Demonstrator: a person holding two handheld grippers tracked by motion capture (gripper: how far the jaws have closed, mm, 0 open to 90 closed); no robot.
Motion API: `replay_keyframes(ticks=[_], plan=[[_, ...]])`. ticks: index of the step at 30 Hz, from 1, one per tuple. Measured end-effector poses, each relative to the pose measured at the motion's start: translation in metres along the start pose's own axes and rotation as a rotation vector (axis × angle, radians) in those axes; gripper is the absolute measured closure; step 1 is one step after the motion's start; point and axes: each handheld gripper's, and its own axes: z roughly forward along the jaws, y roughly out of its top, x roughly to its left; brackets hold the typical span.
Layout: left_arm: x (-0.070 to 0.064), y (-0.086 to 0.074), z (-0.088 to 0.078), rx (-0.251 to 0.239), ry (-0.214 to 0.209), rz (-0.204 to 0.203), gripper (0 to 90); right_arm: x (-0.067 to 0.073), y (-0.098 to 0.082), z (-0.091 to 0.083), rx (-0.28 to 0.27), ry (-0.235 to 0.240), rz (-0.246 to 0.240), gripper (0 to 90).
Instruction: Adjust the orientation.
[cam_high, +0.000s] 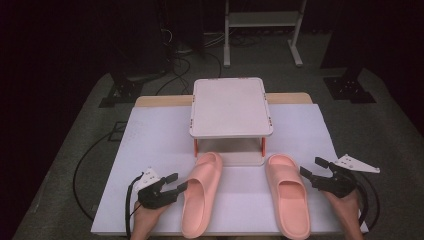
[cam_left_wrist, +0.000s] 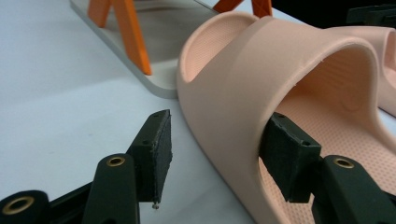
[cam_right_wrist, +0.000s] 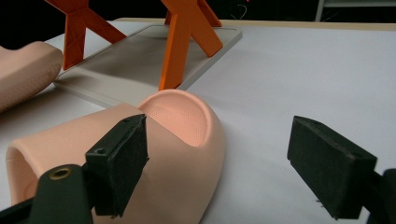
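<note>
Two pink slide slippers lie side by side near the table's front edge. My left gripper sits at the left slipper, and its jaws straddle that slipper's strap. One pad is tucked under the strap, while the other pad stands off the outer wall with a gap, so my left gripper is open. My right gripper is at the outer side of the right slipper. In the right gripper view my right gripper is wide open, one pad in front of the right slipper and the other over bare table.
A small white stand on orange legs rises just behind the slippers, its base plate close to their toes. White sheet covers the table. Cables trail on the floor at the left, and a metal frame stands far behind.
</note>
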Motion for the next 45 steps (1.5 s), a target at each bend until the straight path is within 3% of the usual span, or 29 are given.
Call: replay_keyframes(ticks=[10,15,23,30,36,45], plan=[[-0.016,0.002,0.014,0.015,-0.004,0.018,37.0,0.002,-0.002,-0.009,-0.028,0.024,0.018,20.1],[-0.023,0.003,0.019,0.043,0.016,0.058,36.4,0.004,-0.002,-0.015,-0.050,0.037,0.033,20.3],[-0.026,0.002,0.022,0.054,0.021,0.080,39.6,0.015,-0.006,-0.021,-0.060,0.069,0.033,20.3],[-0.028,0.001,0.024,0.066,0.028,0.101,45.9,0.028,-0.014,-0.023,-0.020,0.067,-0.006,20.3],[-0.028,0.001,0.024,0.064,0.029,0.108,50.1,0.034,-0.021,-0.022,0.014,0.073,-0.007,20.5],[-0.030,0.002,0.024,0.059,0.017,0.130,56.9,0.041,-0.027,-0.011,0.084,0.054,-0.041,22.0]])
